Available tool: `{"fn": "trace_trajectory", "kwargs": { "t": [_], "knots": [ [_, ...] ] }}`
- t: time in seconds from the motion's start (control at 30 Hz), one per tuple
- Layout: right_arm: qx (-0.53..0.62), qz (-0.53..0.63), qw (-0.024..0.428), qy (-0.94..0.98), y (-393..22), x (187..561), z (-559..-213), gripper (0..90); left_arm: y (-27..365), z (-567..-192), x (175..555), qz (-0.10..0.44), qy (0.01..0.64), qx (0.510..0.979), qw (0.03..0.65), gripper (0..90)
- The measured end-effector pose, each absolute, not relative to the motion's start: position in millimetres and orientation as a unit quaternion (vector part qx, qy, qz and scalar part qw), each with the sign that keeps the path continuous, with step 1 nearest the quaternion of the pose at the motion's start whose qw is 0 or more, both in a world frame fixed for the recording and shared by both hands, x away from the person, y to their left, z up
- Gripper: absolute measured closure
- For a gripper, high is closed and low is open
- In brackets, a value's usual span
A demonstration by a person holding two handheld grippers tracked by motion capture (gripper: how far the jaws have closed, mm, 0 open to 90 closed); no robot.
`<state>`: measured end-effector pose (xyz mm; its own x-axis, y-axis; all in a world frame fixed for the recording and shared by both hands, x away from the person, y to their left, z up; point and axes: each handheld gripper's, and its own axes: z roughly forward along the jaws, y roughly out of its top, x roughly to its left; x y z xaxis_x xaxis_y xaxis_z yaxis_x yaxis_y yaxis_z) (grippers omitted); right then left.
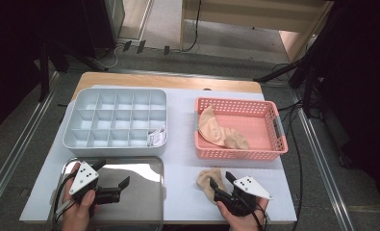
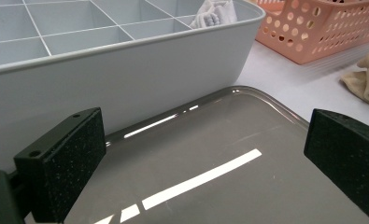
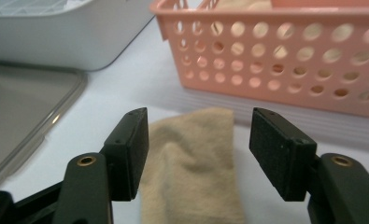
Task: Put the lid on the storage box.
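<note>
Here, I am holding my right tongs [image 1: 220, 182] low over the front of the table [image 1: 183, 163], and their jaws are standing apart with a beige sock [image 1: 209, 180] lying between them. In the right gripper view the sock [image 3: 191, 163] is lying flat on the white table cover, and the black pads [image 3: 134, 149] are flanking it on either side without pressing on it. The sock is resting just in front of the pink basket [image 1: 274, 144], close to the basket's near wall but apart from it. Inside that basket, more beige socks [image 1: 216, 131] are lying in a loose heap towards its left end.

My left tongs [image 1: 114, 180] are hovering over the metal tray [image 1: 144, 185] at the front left of the table, with the jaws wide apart and nothing between them. In the left gripper view the tray [image 2: 210, 154] is reflecting strips of light, and its far rim is lying just beside the grey divided box [image 2: 126, 79]. A small white bundle [image 1: 156, 136] is sitting in the box's near right compartment; the other compartments in view are showing bare grey floors.
</note>
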<state>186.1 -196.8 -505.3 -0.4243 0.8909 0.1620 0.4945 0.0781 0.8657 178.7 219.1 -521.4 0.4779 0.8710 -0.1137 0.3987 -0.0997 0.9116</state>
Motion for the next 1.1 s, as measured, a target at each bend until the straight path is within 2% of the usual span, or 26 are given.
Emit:
{"fn": "trace_trajectory", "kwargs": {
  "t": [0.23,0.47,0.73,1.1],
  "knots": [
    [0.498,0.476,0.235,0.685,-210.7,199.3,-477.8,43.0,218.7,-521.8,178.7,0.239,0.45,0.704,0.495,0.0],
    [0.509,0.459,0.25,0.685,-215.3,229.9,-457.8,44.3,220.4,-521.6,178.8,0.237,0.451,0.703,0.496,0.0],
    [0.529,0.419,0.244,0.697,-214.2,278.2,-449.7,44.7,222.3,-521.3,179.2,0.24,0.453,0.7,0.497,0.0],
    [0.585,0.364,0.197,0.698,-220.1,334.2,-455.7,44.5,223.1,-521.9,180.0,0.239,0.453,0.7,0.498,0.0]
  ]
}}
